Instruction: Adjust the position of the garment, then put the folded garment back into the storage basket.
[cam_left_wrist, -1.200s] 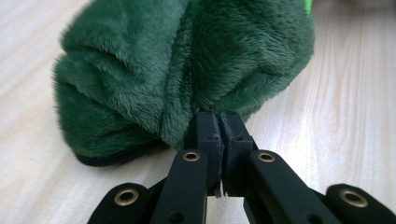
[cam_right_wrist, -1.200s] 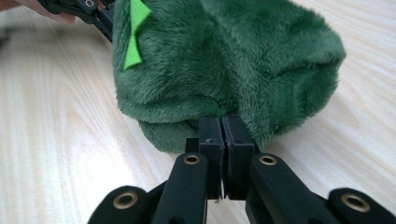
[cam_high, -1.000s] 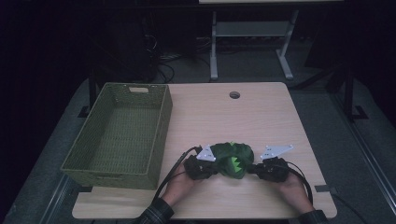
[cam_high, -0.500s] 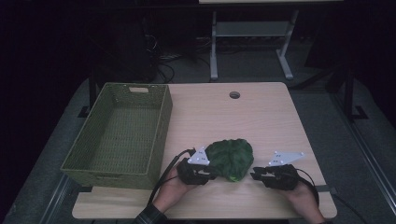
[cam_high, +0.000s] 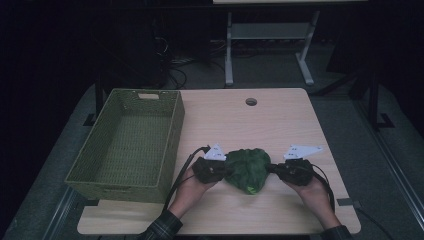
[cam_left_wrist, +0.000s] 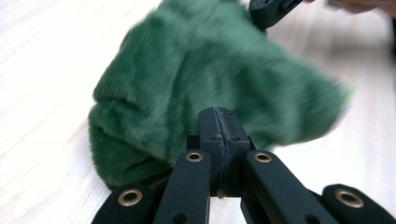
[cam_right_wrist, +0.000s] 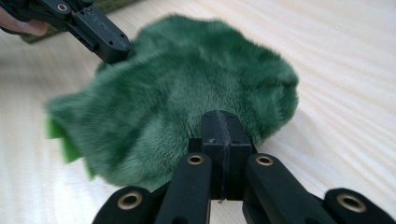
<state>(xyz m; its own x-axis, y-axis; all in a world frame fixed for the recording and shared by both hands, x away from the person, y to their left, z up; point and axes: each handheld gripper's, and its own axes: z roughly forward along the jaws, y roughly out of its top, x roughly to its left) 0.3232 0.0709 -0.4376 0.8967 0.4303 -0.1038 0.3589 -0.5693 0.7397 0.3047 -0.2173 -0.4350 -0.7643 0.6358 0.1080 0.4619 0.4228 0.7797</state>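
Grippers pinched green plush toy (cam_high: 248, 170) from both sides, near table's (cam_high: 280, 125) front edge.
Left gripper (cam_high: 223, 169) and right gripper (cam_high: 271, 169) were clamped on opposite ends; basket (cam_high: 102, 185) sat left, on left hand's side.

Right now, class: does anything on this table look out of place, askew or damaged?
Nothing looks damaged or spilled. The green plush toy hangs bunched up between the left gripper and the right gripper, each with its jaws shut on one edge. The woven basket stands upright at the left of the table.
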